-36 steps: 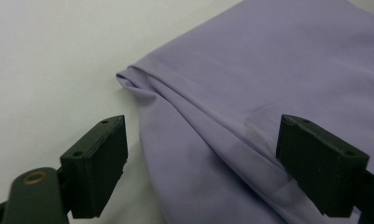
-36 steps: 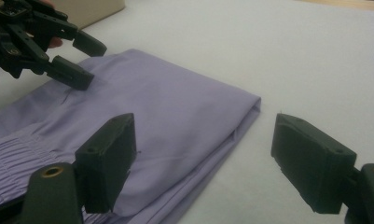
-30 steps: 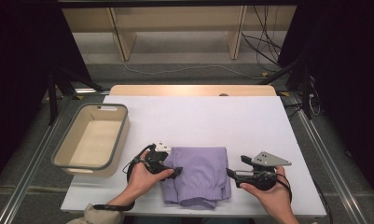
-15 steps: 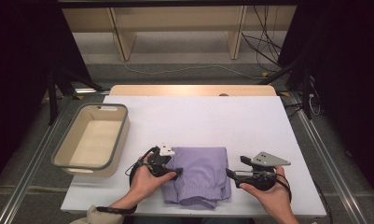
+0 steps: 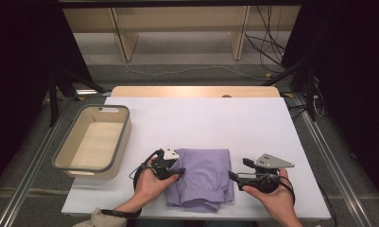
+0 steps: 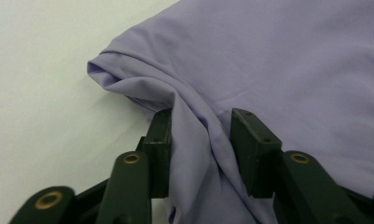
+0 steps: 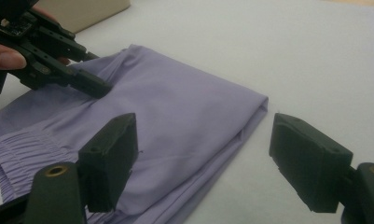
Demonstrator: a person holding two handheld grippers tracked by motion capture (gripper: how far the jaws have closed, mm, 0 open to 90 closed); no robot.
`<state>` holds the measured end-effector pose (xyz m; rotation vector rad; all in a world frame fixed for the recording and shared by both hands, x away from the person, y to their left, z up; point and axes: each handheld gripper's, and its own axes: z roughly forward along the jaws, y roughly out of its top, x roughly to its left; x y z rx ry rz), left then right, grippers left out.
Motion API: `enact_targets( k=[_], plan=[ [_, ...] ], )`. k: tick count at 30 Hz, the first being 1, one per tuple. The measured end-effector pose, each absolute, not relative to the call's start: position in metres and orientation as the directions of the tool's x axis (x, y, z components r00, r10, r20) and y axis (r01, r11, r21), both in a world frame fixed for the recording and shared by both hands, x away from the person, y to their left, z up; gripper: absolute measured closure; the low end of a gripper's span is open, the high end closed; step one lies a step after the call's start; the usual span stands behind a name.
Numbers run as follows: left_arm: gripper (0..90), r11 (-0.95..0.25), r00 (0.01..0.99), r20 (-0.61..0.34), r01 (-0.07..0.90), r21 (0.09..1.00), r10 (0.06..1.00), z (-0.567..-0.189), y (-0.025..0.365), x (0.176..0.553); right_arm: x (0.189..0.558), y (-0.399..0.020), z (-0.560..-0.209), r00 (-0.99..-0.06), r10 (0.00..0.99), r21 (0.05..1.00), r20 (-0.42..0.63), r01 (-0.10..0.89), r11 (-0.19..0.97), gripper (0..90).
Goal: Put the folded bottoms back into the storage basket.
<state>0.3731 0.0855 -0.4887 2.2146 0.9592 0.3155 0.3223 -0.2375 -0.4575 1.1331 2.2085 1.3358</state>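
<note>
Black two-jaw tongs, brass rivets, grey triangular plate, black cables, beige sleeve

The left tool has been closing its jaws: a second ago they stood wide at the near-left edge of the folded lavender garment, and now they are drawn in with a raised ridge of the cloth gathered between them, bunching that edge.
</note>
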Motion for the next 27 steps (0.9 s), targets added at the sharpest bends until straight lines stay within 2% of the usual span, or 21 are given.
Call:
enact_targets(
  k=[16, 27],
  plan=[
    [81.7, -0.494, 0.714, -0.055, 0.535, 0.686, 0.698, -0.4883, 0.0835, 0.3727, 0.3216, -0.2373, -0.4569, -0.634, 0.764, 0.853, 0.122, 0.461, 0.246, 25.4],
    [84.8, -0.468, 0.716, -0.105, 0.553, 0.689, 0.69, -0.4847, 0.0875, 0.3749, 0.3215, -0.2381, -0.4566, -0.631, 0.766, 0.856, 0.121, 0.457, 0.241, 25.8]
  ],
)
